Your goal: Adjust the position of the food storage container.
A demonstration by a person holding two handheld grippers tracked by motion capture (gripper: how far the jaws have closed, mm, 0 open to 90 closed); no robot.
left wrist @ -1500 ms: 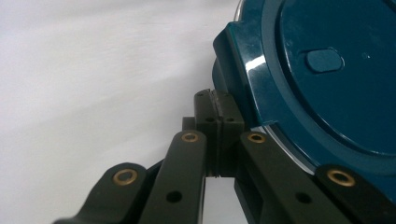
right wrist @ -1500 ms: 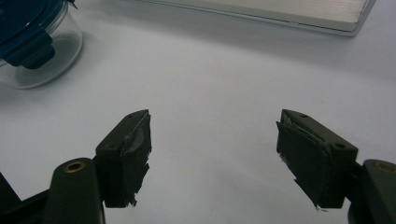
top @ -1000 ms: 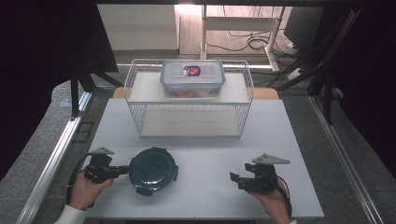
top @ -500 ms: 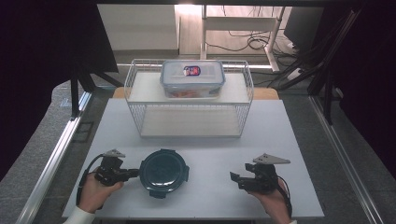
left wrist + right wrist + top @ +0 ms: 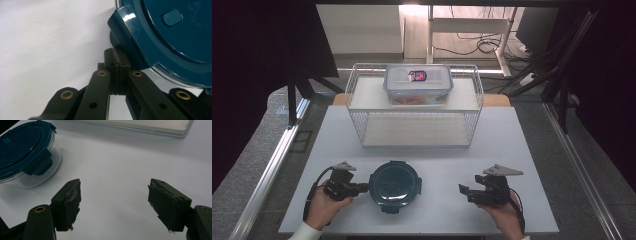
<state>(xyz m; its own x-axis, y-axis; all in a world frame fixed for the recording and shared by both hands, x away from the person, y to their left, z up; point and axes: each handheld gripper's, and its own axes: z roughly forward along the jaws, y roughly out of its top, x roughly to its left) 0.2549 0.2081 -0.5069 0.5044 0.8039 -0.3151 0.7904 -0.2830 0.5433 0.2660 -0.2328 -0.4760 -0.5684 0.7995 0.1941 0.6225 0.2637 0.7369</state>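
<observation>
From the high view I see the round container (image 5: pixel 395 186) with its dark teal lid sitting on the white table (image 5: pixel 532 150), near the front edge and a little left of centre. My left gripper (image 5: pixel 360 188) lies just to its left, tips pointing at the container's rim and touching it or nearly so. My right gripper (image 5: pixel 463 190) rests well apart on the right, pointing toward the container with bare table between. Behind them stands a white wire basket (image 5: pixel 357 95), and inside it, on the upper shelf, a clear rectangular box (image 5: pixel 418 85) with a blue-edged lid.

In the left gripper view my jaws are pressed together, pad against pad, with nothing between them. Their tips sit right at the base of one of the lid's latch tabs (image 5: pixel 125 37); the teal lid (image 5: pixel 180 32) fills the upper right, and I cannot tell whether the tips press on the tab or only touch it.

In the right gripper view my jaws stand wide apart over bare table, holding nothing. The container (image 5: pixel 27 157) sits up and to the left, its clear glass wall showing under the lid, well clear of the pads (image 5: pixel 71 202).
</observation>
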